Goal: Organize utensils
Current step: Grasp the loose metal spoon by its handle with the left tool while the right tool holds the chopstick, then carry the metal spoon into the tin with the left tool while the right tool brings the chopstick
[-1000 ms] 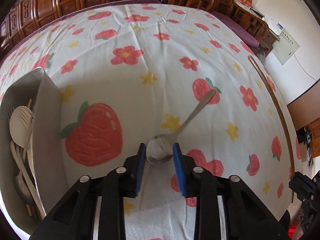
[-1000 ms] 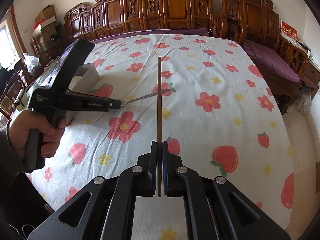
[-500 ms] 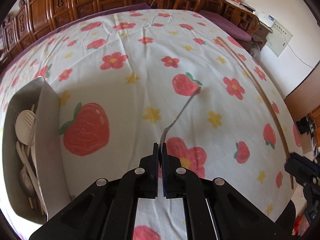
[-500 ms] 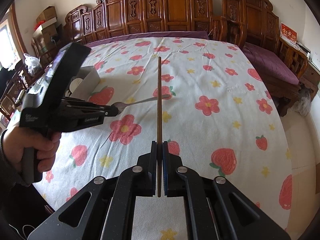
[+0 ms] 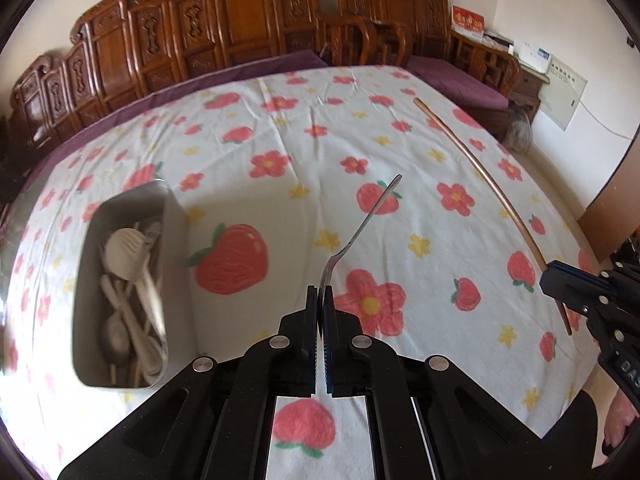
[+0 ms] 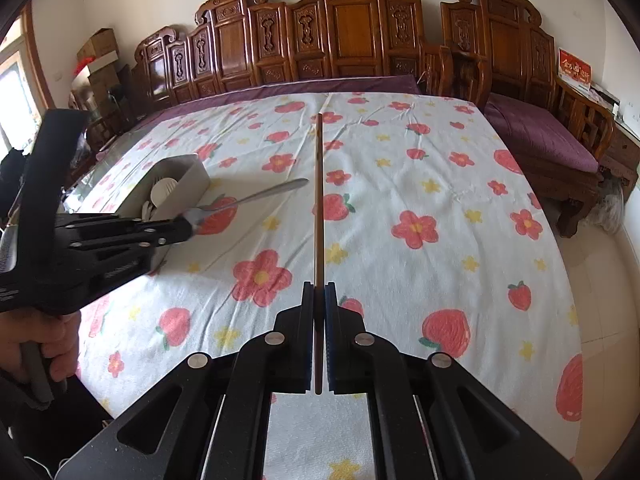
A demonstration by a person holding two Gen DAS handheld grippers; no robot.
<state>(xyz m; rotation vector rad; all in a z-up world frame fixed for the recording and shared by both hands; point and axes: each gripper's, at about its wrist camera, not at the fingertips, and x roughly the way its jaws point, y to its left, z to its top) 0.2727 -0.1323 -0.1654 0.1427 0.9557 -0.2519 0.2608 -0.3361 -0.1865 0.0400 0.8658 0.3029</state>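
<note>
My left gripper [image 5: 320, 292] is shut on the bowl end of a metal spoon [image 5: 368, 216], which hangs above the tablecloth with its handle pointing away. The right wrist view shows the same spoon [image 6: 264, 196] sticking out of the left gripper [image 6: 188, 228] beside the bin. My right gripper [image 6: 319, 288] is shut on a long wooden chopstick [image 6: 319, 200] that points straight ahead over the table; this chopstick [image 5: 492, 184] and right gripper [image 5: 556, 280] appear at the right in the left wrist view. A grey utensil bin [image 5: 176, 240] at the left holds several pale spoons and forks.
A white cloth with strawberries and flowers [image 6: 400, 184] covers the table. Carved wooden chairs [image 6: 352, 32] line the far side, and a bench with a purple cushion [image 6: 536, 132] stands at the right. A person's hand [image 6: 40, 344] grips the left tool's handle.
The left gripper closed on the spoon's bowl and lifted the spoon off the cloth, and the bin came further into its view. The right gripper kept still with the chopstick.
</note>
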